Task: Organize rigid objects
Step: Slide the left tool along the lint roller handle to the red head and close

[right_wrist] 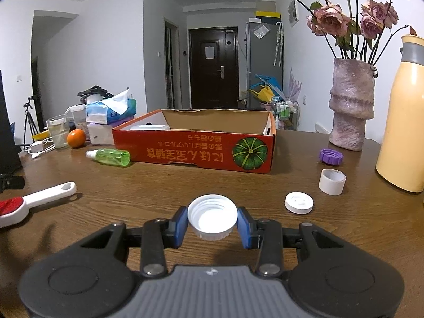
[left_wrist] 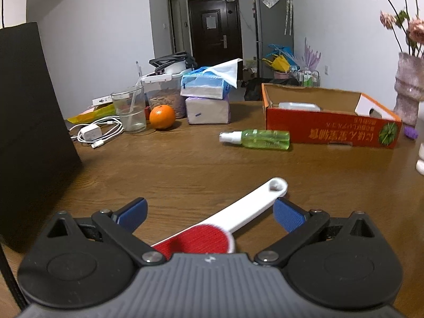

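Right gripper [right_wrist: 212, 221]: clamped on a white threaded cap [right_wrist: 212, 217], open side up, above the wooden table [right_wrist: 185, 185]. Beyond it, orange cardboard box [right_wrist: 196, 145]; ahead to the right, white disc [right_wrist: 299, 202]. Left gripper [left_wrist: 210, 212]: spread wide, gripped nothing, straddled the white handle of a red-faced lint brush [left_wrist: 233, 220] on the table.

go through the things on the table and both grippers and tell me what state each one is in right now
Left gripper: open, over the brush.
Lint brush: flat on table.
Right gripper: shut on white cap.
Spray bottle: on its side.
Cardboard box: open-topped.
Tape roll: upright.
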`<state>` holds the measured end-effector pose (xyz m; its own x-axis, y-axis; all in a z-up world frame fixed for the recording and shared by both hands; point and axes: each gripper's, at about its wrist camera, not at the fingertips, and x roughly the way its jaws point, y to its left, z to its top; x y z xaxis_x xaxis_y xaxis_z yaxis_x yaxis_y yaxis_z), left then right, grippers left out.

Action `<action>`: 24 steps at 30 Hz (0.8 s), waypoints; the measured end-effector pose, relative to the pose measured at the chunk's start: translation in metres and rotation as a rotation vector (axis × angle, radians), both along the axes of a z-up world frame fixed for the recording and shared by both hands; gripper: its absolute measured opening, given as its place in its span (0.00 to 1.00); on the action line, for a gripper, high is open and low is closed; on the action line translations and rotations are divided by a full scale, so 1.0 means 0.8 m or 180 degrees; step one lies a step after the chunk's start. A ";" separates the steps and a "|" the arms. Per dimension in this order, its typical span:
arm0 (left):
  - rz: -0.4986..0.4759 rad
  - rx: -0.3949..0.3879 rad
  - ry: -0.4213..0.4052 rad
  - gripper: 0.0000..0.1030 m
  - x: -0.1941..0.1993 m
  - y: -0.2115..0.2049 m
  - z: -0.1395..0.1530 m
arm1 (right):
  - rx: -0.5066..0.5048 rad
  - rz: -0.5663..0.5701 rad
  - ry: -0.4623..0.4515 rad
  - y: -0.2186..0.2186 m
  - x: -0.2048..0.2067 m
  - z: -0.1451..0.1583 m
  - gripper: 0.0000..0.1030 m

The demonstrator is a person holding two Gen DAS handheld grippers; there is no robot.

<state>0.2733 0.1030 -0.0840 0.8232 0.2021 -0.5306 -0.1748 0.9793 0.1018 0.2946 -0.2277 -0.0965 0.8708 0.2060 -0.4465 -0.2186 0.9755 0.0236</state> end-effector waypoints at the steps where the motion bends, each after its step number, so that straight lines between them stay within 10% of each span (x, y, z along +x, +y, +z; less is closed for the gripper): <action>1: -0.0002 0.0039 0.0021 1.00 -0.002 0.003 -0.002 | -0.0002 0.0009 -0.0002 0.001 -0.001 0.000 0.38; 24: -0.0231 -0.0102 0.0446 1.00 -0.011 0.038 -0.052 | 0.0009 0.0049 0.0029 0.007 -0.012 -0.004 0.38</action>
